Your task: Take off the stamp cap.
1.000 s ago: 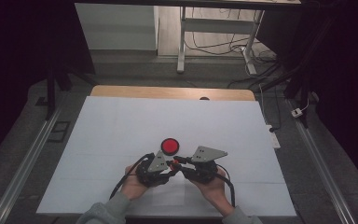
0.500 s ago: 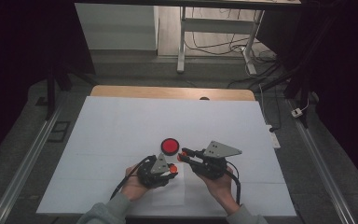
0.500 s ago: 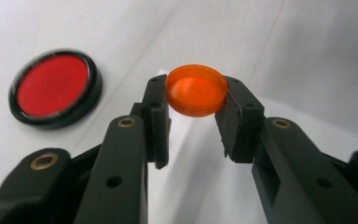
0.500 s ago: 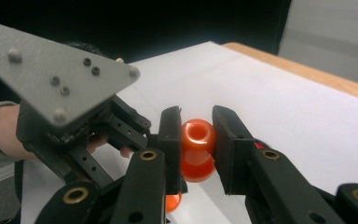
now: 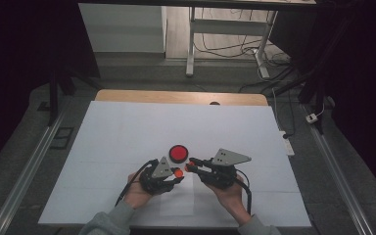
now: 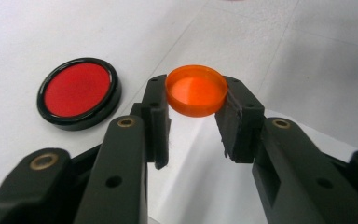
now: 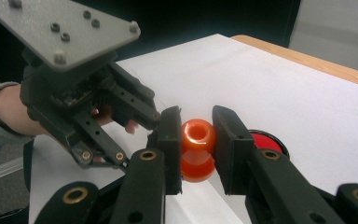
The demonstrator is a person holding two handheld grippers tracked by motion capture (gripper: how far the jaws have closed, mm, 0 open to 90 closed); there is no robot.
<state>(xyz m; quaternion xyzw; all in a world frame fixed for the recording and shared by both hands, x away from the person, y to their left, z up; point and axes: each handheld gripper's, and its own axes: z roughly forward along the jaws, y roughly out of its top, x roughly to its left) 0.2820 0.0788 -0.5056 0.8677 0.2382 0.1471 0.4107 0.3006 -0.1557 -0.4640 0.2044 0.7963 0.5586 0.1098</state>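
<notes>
Left gripper [image 5: 178,172]: jaws closed on an orange cap [image 6: 196,90]; in the left gripper view the pads press its rim from both sides and the open, hollow side of the cap faces up.
Right gripper [image 5: 190,167]: jaws closed on an orange bottle [image 7: 197,149]; the right gripper view shows the pads squeezing its upper part, with the round open mouth turned toward the camera.
High view: both held things are small orange spots at the gripper tips, almost touching, above the white table [image 5: 127,132]; their shapes cannot be told from there.
Red disc [image 5: 178,153]: flat on the table just beyond the two gripper tips; the left gripper view shows its black rim, well clear of the cap to the left.
Right gripper view, extra: the left gripper with its grey plate sits at upper left, held by a hand [image 7: 7,109] in a grey sleeve; the red disc peeks out behind the right pad.
Hands: the high view shows both forearms coming in from the near table edge, the grippers angled toward each other.
</notes>
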